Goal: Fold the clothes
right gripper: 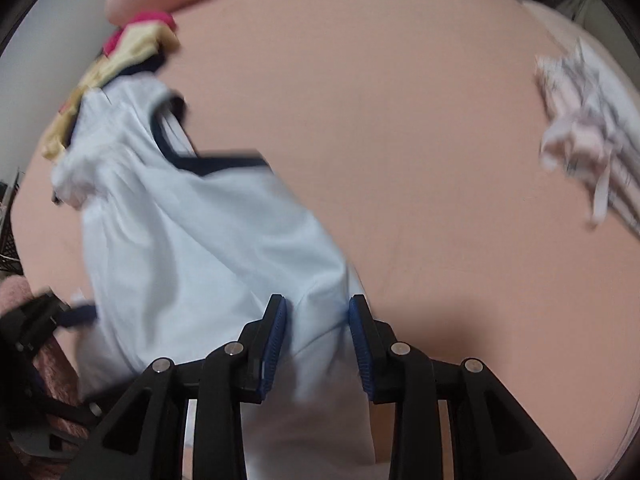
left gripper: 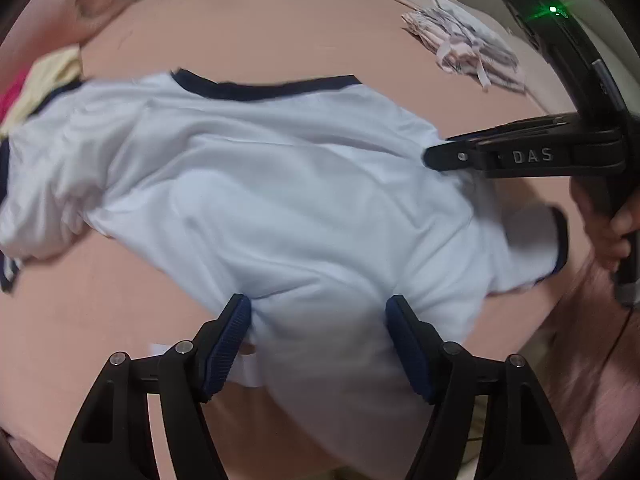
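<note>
While one shirt point(left gripper: 256, 184) sprawls mid-bed point(left gripper: 280, 28), two grippers — left gripper point(left gripper: 318, 312) and right gripper point(right gripper: 318, 312) — each straddle its cloth, whether pinched I cannot tell, one folded pile point(left gripper: 464, 44) beyond, one heap point(left gripper: 44, 80) beside the shirt.

Soft matt cloth shirt point(left gripper: 260, 184); gripper pads point(left gripper: 224, 344) seemingly ribbed rubber.

A pale blue T-shirt point(left gripper: 256, 184) with navy trim lies rumpled and spread across the peach bedsheet point(left gripper: 280, 32).
</note>
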Motion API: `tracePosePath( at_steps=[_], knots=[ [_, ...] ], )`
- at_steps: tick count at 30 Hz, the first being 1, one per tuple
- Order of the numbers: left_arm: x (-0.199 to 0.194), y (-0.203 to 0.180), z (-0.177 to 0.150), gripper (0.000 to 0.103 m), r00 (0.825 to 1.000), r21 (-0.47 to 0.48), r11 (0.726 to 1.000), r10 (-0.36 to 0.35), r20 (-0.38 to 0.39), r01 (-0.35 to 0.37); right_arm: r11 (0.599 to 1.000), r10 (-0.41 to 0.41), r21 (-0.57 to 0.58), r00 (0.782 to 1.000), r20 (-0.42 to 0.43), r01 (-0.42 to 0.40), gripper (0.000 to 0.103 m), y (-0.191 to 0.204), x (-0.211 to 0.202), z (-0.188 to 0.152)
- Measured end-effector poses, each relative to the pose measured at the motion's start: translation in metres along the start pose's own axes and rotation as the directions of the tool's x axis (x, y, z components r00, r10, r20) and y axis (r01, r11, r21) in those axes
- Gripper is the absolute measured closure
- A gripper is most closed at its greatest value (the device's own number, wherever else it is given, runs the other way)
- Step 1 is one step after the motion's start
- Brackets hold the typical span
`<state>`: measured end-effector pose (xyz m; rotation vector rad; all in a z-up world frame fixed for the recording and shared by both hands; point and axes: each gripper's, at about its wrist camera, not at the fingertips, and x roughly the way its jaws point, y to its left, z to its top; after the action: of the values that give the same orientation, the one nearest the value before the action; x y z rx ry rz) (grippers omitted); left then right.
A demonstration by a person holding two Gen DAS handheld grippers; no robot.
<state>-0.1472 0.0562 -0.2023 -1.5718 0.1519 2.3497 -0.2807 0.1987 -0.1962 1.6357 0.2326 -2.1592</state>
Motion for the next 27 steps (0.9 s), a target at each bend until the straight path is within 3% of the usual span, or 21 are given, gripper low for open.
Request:
tracePosePath(
  at_steps=[3,5,8,10,14,17,20,24,26,27],
  knots=[
    [0.0,0.028,0.005,0.029,0.997,0.011,0.997,0.072,-0.014,-0.072,0.998,0.061,-0.007,0.998,-0.03,-0.061,0.072,0.008,-0.01,-0.021],
    [-0.005,0.038,0.004,0.021,0.998,-0.023,0.997,0.068,-0.004,-0.068,0.988,0.15,-0.013,0.985,-0.089,-0.152,0.071,0.02,-0.015,-0.038],
    [-0.015,0.044,-0.003,0.019,0.999,-0.087,0.996,0.031,0.027,-0.029,0.939,0.308,-0.09,0.927,-0.215,-0.333,0.072,0.055,-0.02,-0.059],
    [-0.022,0.048,-0.007,0.022,0.999,-0.13,0.992,0.008,0.049,-0.002,0.927,0.306,-0.158,0.93,-0.202,-0.339,0.072,0.068,-0.036,-0.058],
    [-0.036,0.056,-0.016,0.022,0.995,-0.212,0.976,-0.035,0.096,0.054,0.952,0.285,-0.11,0.958,-0.013,-0.285,0.071,0.035,-0.069,-0.009],
    [-0.047,0.062,-0.023,0.022,0.989,-0.27,0.958,-0.064,0.133,0.098,0.985,0.171,-0.041,0.985,0.019,-0.17,0.071,0.007,-0.062,0.034],
    [-0.053,0.064,-0.028,0.022,0.983,-0.321,0.937,-0.085,0.164,0.135,0.991,0.121,-0.049,0.992,-0.032,-0.123,0.071,-0.001,-0.039,0.043],
    [-0.013,0.016,0.002,0.022,0.986,-0.326,0.939,-0.062,0.155,0.111,0.992,0.12,-0.027,0.992,-0.05,-0.121,0.071,0.002,-0.023,0.035],
    [-0.008,-0.002,0.002,0.027,0.992,-0.199,0.98,0.036,0.117,-0.012,0.993,0.117,-0.02,0.992,-0.057,-0.118,0.071,0.009,-0.02,0.026],
    [-0.01,-0.018,0.005,0.04,0.991,-0.118,0.989,0.103,0.087,-0.092,0.994,0.103,-0.024,0.992,-0.069,-0.104,0.071,0.011,-0.018,0.022]
  ],
)
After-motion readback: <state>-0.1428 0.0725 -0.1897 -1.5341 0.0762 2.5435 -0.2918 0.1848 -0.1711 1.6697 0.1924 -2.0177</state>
